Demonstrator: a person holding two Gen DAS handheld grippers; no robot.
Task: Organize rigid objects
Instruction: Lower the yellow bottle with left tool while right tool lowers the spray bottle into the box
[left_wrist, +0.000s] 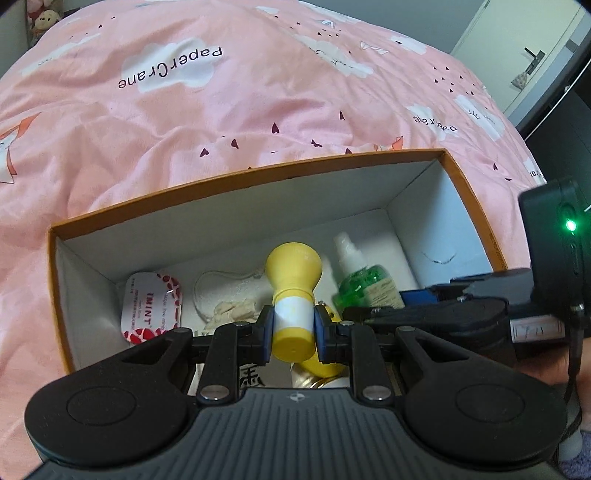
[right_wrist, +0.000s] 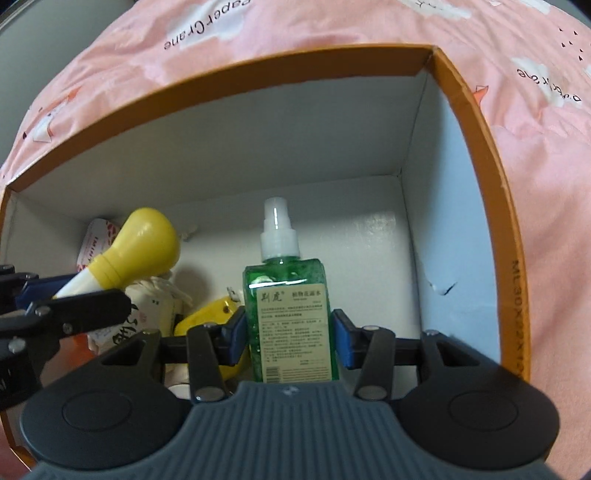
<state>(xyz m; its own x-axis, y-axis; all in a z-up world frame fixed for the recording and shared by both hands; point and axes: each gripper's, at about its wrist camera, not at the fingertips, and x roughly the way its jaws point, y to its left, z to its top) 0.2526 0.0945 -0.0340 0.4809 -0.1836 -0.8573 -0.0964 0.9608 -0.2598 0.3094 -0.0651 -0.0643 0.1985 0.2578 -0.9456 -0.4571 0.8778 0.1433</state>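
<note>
Left wrist view: my left gripper (left_wrist: 293, 334) is clamped on the yellow bulb bottle (left_wrist: 293, 295), held over the orange box (left_wrist: 236, 177). My right gripper (right_wrist: 291, 338) straddles the green spray bottle (right_wrist: 290, 314) inside that box; pads look slightly apart from it, grip unclear. Mint tin (left_wrist: 153, 306) lies by the box's left wall.
</note>
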